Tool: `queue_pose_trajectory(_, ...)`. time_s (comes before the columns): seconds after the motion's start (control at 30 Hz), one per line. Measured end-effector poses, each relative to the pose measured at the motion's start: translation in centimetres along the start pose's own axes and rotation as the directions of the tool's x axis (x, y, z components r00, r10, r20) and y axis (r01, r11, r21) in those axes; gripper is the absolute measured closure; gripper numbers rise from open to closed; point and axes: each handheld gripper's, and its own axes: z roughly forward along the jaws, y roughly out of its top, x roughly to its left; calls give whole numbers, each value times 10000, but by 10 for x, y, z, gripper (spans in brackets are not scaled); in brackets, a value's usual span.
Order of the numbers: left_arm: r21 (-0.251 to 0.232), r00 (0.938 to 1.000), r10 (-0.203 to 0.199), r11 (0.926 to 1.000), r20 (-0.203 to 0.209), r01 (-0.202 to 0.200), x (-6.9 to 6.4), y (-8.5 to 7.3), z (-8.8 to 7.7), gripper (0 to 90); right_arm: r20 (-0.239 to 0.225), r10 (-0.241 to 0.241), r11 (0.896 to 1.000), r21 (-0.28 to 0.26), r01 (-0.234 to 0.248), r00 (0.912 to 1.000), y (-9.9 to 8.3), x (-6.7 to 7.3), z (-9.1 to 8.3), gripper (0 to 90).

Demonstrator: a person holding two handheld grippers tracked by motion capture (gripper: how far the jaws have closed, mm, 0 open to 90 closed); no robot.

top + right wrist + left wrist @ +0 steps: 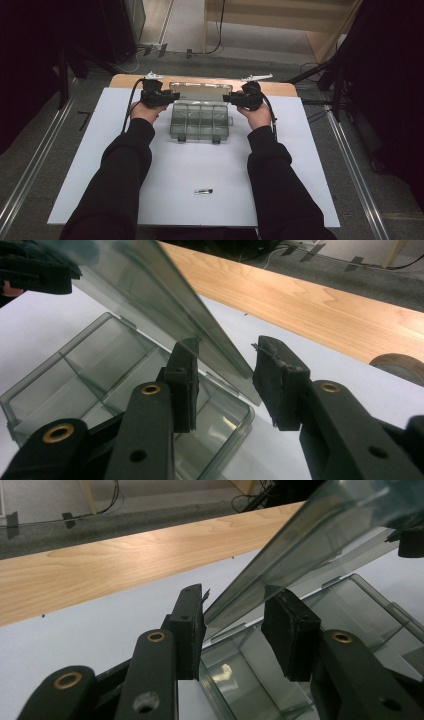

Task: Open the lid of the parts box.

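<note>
One small dark object (pixel 203 191) lies alone, nearest the person; beyond it one clear compartment box (pixel 200 121) on the white board (pixel 90 165), its lid (pixel 200 92) raised; two grippers flank that lid, left gripper (pixel 172 97) and right gripper (pixel 226 98), each half-open astride a lid end, pads seemingly not pressing; wooden table edge (pixel 125 79) behind.

White table top (pixel 100 165), clear organizer box (pixel 200 122), small dark item (pixel 203 191)

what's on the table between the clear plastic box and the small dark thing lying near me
Nothing. In the high view, the white board is bare between the clear plastic box and the small dark thing.
</note>
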Motion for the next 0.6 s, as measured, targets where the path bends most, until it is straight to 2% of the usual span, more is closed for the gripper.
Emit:
queue_pose_trajectory(0.27, -104, 9998, -107, 9999, -183, 105, 3, -4, 10, 598, 162, 398, 9990, -198, -395, 9991, -2, -5, 7, 660)
queue_pose_trajectory(0.37, -113, 9993, -113, 9999, -367, 109, 3, -5, 14, 598, 382, 220, 9994, -282, -210, 9990, -2, -4, 10, 663)
queue_pose_trajectory(0.47, -195, 9985, -317, 9993, -440, 309, 3, -6, 18, 599, 485, 170, 9992, -369, -152, 9987, -2, -4, 12, 673)
queue_pose_trajectory(0.6, -211, 9980, -404, 9990, -495, 394, 4, -6, 21, 599, 450, 339, 9986, -430, -320, 9984, -3, -6, 15, 677)
